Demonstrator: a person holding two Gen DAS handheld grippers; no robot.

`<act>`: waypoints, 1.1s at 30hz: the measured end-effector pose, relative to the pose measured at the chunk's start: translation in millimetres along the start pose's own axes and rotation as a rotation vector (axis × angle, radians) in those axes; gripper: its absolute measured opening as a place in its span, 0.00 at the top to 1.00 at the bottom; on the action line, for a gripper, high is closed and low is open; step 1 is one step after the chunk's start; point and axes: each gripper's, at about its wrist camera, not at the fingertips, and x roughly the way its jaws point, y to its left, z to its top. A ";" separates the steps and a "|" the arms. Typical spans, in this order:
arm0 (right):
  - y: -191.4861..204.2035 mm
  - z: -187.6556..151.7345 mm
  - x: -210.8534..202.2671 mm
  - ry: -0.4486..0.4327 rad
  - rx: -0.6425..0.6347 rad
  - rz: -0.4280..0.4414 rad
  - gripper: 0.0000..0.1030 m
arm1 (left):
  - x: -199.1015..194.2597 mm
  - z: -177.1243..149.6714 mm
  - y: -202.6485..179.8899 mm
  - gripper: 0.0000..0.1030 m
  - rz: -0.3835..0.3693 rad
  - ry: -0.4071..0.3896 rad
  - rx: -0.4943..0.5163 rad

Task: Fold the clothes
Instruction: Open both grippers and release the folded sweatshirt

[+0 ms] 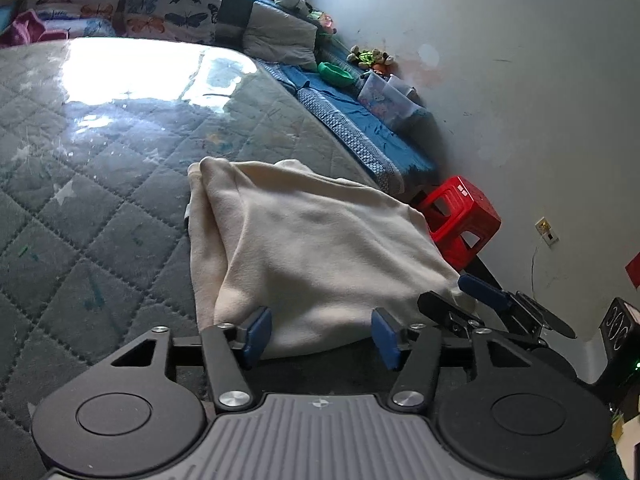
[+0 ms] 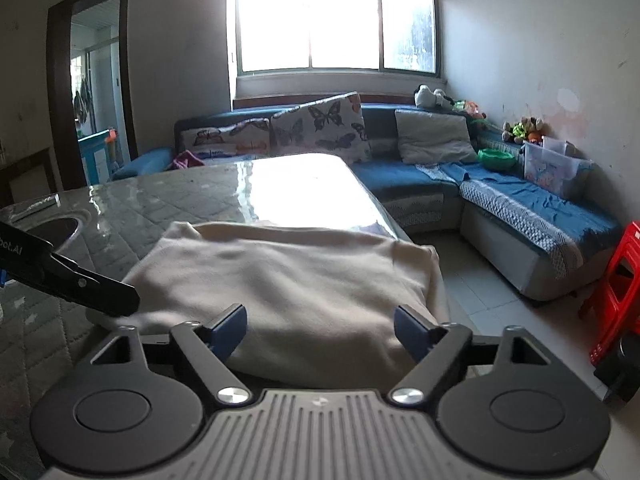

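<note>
Your left gripper point(image 1: 322, 336) has its blue fingers point(image 1: 256, 334) spread wide and released, with nothing between them. The cream garment point(image 1: 304, 248) lies folded on the quilted worktop point(image 1: 80, 200) straight ahead of those fingers, its near edge reaching into the gap between them without being pinched. A narrower folded layer of the same cloth shows along the side beyond your left finger. Past your right finger you can see your right gripper point(image 1: 484, 294) at the garment's near corner, by the worktop's edge.

Your right gripper point(image 2: 320, 332) is released too: its blue fingers point(image 2: 230, 330) stand well apart, and the garment point(image 2: 288, 280) spreads out just ahead, its near edge lying between them but not clamped. Whether either pad touches the cloth, you cannot tell. Beyond your left finger, a black arm of your left gripper point(image 2: 80, 284) pokes in over the garment's near left corner.

Further ahead of both pairs of fingers, the worktop point(image 2: 160, 204) shines under a glossy cover with glare from the window point(image 2: 336, 16). Beyond it runs a blue sofa point(image 2: 500, 200) with butterfly cushions point(image 2: 320, 124). A red stool point(image 1: 460, 216) stands on the floor past the worktop's edge, out beyond your right fingers.
</note>
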 end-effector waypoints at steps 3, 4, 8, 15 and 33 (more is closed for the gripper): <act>3.2 -0.5 -2.2 -0.009 0.011 -0.002 0.12 | -3.9 -1.6 -0.9 0.34 0.004 -0.008 0.005; 4.0 -1.4 -3.2 -0.011 0.016 -0.005 0.11 | -5.4 -2.1 -1.4 0.32 0.008 -0.011 0.009; 7.4 -2.5 -9.5 -0.028 0.033 -0.022 0.00 | -12.7 -4.8 -3.6 0.22 0.025 -0.031 0.034; 10.5 -4.9 -23.1 -0.066 0.054 -0.062 0.00 | -25.6 -11.9 -4.7 0.08 0.062 -0.069 0.070; 32.6 -28.0 -41.9 -0.057 0.100 -0.108 0.00 | -40.9 -37.3 4.2 0.00 0.150 -0.074 0.098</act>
